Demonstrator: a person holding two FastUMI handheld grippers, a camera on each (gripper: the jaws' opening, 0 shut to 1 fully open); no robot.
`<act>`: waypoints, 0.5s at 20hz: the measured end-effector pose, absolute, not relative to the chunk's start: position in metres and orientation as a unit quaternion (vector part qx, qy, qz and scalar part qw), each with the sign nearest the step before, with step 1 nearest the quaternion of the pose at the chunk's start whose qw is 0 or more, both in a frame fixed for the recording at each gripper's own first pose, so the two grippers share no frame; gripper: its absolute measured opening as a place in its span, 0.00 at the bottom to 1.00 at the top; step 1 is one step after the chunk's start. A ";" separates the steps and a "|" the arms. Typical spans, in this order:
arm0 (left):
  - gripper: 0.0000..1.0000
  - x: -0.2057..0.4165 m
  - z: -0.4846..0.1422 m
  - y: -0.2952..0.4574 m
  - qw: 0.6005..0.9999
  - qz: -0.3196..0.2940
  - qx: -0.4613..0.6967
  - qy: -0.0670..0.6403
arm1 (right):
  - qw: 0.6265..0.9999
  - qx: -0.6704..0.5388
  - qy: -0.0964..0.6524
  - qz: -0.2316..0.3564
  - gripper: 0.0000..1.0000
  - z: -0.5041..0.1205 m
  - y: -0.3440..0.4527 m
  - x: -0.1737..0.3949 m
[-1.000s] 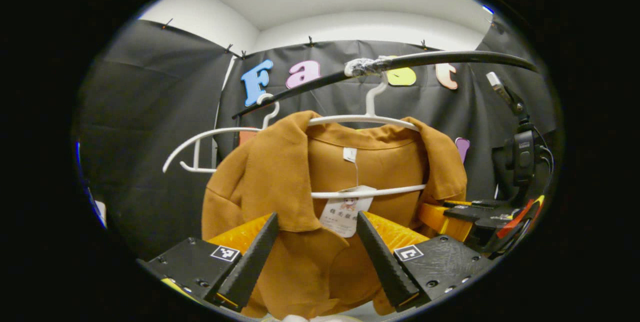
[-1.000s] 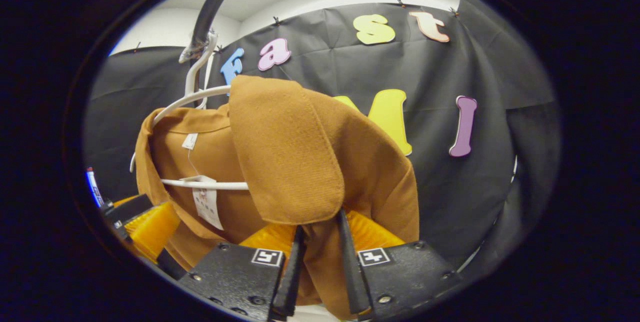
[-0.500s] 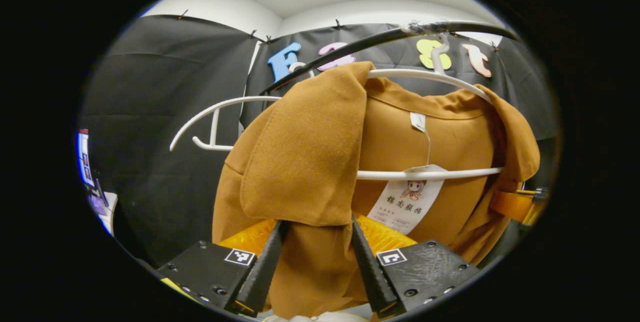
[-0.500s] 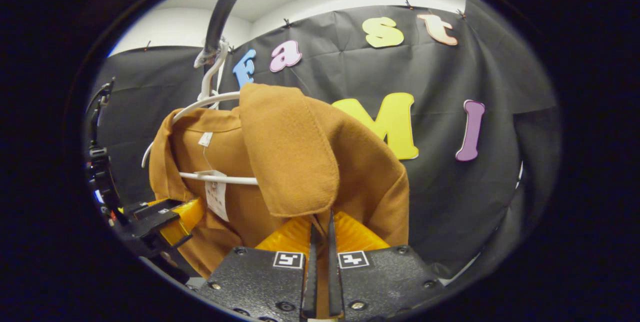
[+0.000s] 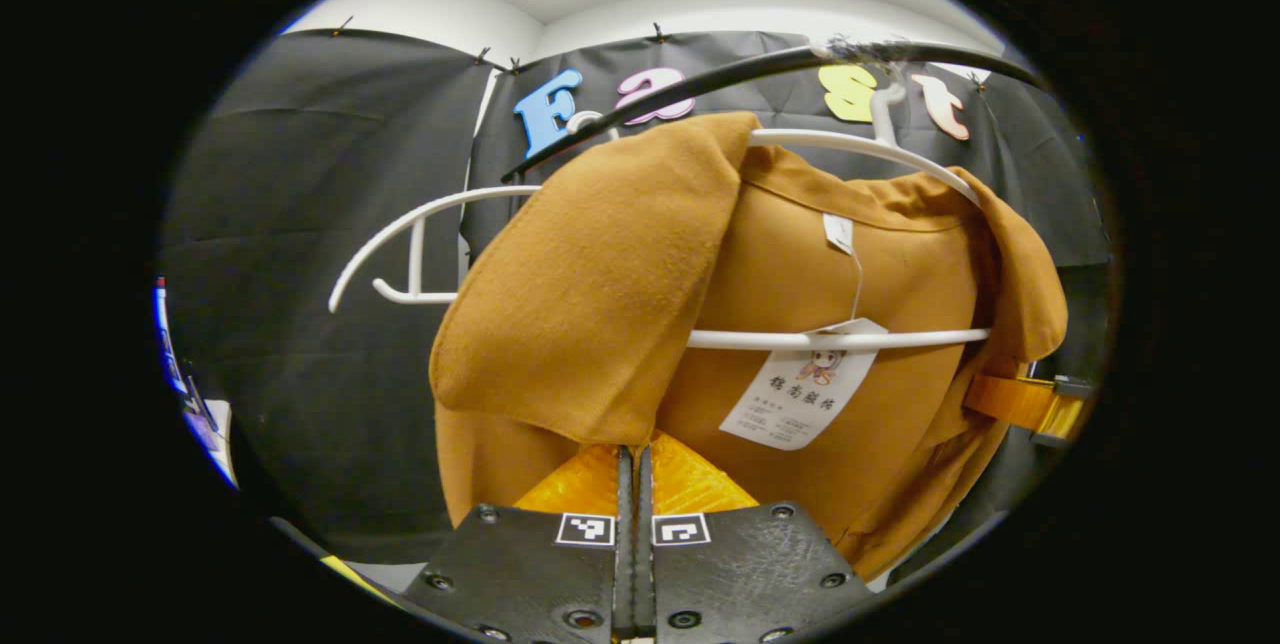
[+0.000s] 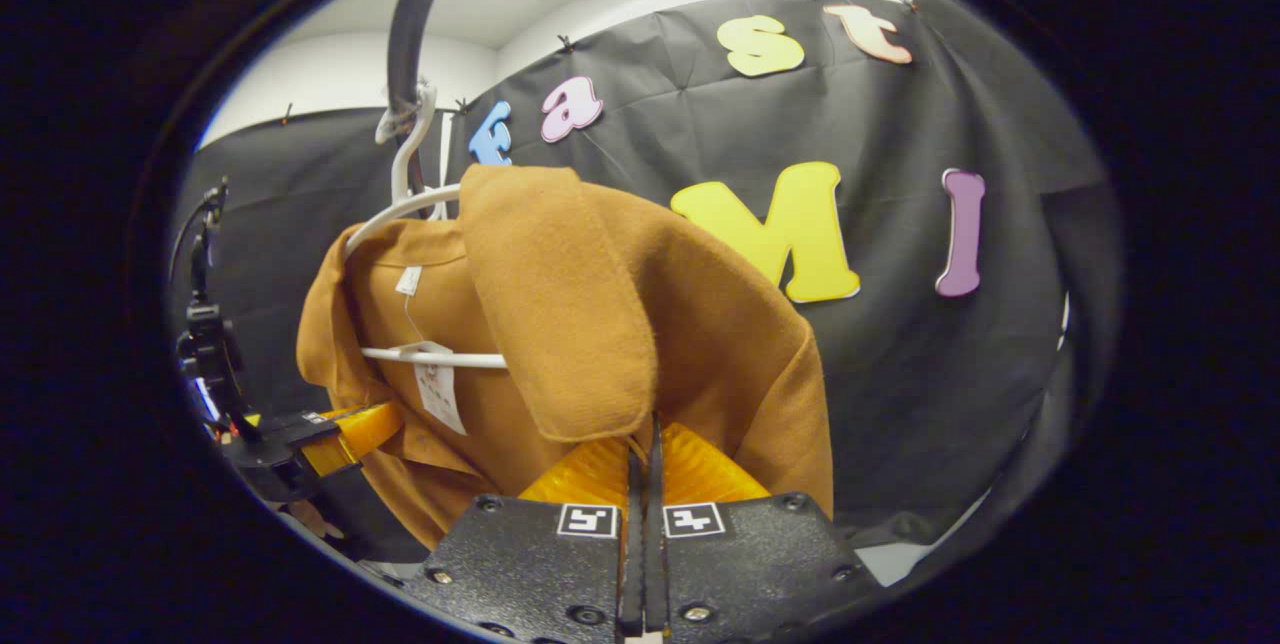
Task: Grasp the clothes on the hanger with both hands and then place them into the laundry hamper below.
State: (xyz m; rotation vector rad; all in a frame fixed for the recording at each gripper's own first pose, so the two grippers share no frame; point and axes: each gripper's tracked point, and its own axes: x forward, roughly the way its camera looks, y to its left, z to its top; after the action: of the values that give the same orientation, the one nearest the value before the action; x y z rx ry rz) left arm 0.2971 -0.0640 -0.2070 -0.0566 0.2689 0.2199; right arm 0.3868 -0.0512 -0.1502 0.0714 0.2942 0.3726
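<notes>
Brown jacket point(image 5: 800, 284) hangs on white hanger point(image 5: 850, 337) under the black rail point(image 5: 760, 74). Left gripper point(image 5: 632, 464) clamped on one front lapel edge; right gripper point(image 6: 645, 454) clamped on the other. Garment rises directly above both; hamper presumably below, out of sight.

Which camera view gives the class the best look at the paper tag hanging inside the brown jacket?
The left gripper view: the paper tag faces the camera, large and unobstructed, dangling over the white hanger bar inside the brown jacket. In the right gripper view the tag is small, off to the side and seen at an angle.
</notes>
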 end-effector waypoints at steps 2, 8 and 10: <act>0.00 0.293 -0.206 -0.064 0.985 0.095 -0.052 0.138 | 0.966 0.049 0.145 0.209 0.04 -0.145 -0.052 0.385; 0.00 0.269 -0.170 -0.090 0.989 0.021 -0.104 0.101 | 0.939 0.122 0.147 0.287 0.04 -0.133 -0.043 0.361; 0.05 0.258 -0.155 -0.099 0.991 0.006 -0.097 0.089 | 0.929 0.140 0.143 0.310 0.04 -0.128 -0.039 0.353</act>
State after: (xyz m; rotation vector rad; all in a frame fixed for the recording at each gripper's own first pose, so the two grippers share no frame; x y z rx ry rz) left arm 0.2583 -0.0988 -0.1555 -0.1937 0.1787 0.0129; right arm 0.3533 -0.0391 -0.1283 0.2869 0.2938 0.6353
